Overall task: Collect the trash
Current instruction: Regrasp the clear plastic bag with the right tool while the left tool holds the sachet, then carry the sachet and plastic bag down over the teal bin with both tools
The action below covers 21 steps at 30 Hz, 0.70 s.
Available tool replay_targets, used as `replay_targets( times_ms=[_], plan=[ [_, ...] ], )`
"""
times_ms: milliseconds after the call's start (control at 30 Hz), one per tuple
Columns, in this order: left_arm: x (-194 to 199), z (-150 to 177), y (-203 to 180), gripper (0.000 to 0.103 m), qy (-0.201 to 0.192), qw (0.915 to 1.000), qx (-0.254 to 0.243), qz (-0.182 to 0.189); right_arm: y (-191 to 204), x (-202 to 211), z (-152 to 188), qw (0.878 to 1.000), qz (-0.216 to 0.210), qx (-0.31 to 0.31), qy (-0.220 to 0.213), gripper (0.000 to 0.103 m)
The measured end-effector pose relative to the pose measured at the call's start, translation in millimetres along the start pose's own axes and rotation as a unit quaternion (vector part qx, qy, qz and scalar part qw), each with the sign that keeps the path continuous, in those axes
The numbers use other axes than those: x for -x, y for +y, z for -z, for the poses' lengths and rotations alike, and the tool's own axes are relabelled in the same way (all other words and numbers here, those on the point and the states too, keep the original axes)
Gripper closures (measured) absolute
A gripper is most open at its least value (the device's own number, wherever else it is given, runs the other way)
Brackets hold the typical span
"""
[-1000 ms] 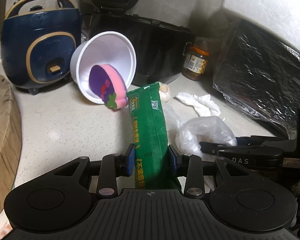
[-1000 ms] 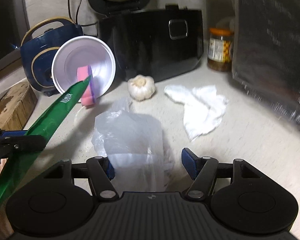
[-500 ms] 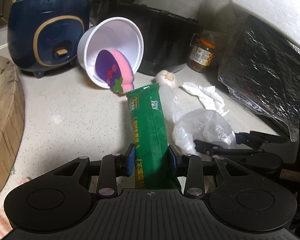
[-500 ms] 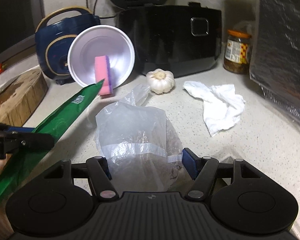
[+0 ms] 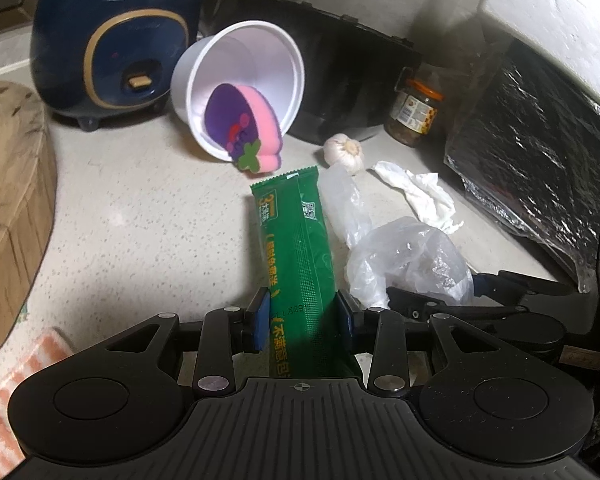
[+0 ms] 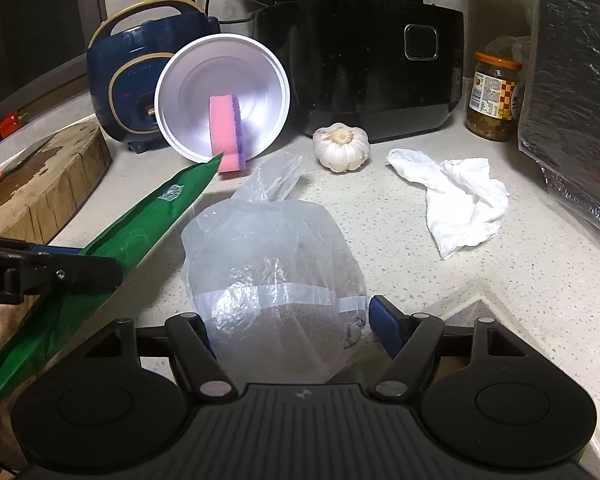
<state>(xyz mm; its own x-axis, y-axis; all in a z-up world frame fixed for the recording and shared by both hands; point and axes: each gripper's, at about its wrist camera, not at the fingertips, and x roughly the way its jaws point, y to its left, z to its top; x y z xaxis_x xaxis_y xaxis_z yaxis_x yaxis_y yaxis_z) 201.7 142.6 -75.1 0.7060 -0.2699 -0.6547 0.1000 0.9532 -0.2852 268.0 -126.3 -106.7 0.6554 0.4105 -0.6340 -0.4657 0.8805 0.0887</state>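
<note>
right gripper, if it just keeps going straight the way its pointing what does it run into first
The clear plastic bag, which already sits between the fingers of the open right gripper. Straight on it would likely push deeper into it. Past the bag, roughly in line, lies the garlic bulb, though depth is hard to judge.

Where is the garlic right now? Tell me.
In the right wrist view the garlic sits on the counter just in front of the black cooker, between the white bowl and the crumpled tissue.

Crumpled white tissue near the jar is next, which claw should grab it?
Right. The right claw is open, astride the clear plastic bag, and the tissue lies just ahead on its right. The left claw is shut on the green wrapper, so it is occupied.
</note>
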Motion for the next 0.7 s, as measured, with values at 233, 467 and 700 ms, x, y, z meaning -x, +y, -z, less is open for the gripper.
replay_targets(
  times_ms=[233, 467, 700],
  plan=[
    [7, 4, 5, 0.064, -0.008, 0.9999, 0.002, 0.013, 8, -5, -8, 1.000, 0.006, -0.009, 0.007, 0.057],
    [20, 2, 19, 0.064, -0.021, 0.9975, 0.016, 0.065, 28, 22, -20, 0.999, -0.008, -0.051, -0.005, 0.084],
    [25, 7, 12, 0.064, -0.004, 0.9932, -0.002, 0.116, 41, 80, -13, 0.991, 0.030, -0.118, -0.064, 0.087]
  ],
)
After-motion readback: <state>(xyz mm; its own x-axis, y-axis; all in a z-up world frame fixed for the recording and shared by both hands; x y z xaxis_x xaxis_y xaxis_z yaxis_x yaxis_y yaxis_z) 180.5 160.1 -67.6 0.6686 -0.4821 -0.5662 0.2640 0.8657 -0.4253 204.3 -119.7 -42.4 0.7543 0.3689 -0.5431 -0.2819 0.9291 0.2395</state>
